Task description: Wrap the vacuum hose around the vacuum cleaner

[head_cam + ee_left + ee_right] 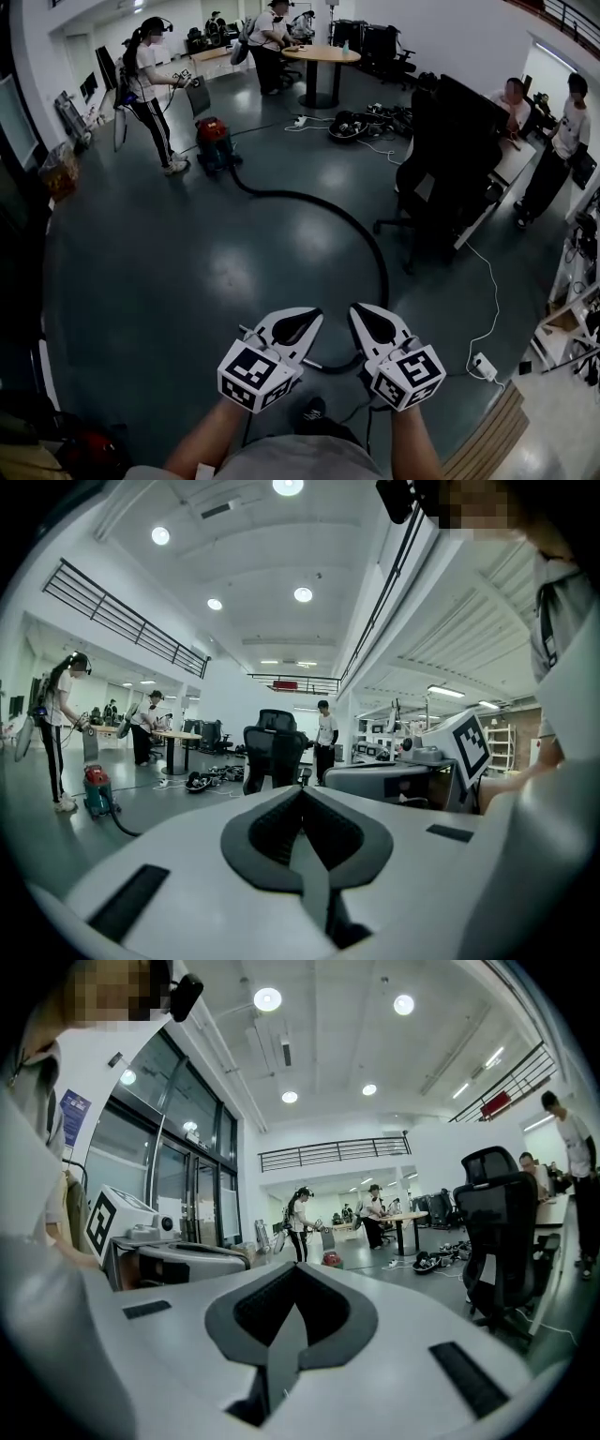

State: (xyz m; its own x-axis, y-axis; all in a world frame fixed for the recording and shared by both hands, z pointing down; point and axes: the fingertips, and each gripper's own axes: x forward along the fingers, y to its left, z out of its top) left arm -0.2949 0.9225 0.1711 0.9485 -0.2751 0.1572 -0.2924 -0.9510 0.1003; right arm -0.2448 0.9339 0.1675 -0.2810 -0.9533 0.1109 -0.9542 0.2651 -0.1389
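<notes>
Jaws together on left gripper point(310, 319), right gripper point(361, 310), black hose point(367, 236) curving to red vacuum point(214, 137)

I stand on a dark, glossy floor point(187, 272) that mirrors the lamps. White walls point(450, 33) close the far side, where a round wooden table point(322, 53) stands. On the right a black office chair point(450, 150) sits at a desk point(514, 161). Round ceiling lights point(303, 593) shine overhead, a railed balcony point(122, 621) runs along the wall, and tall glass panels point(178, 1194) line the left.
</notes>
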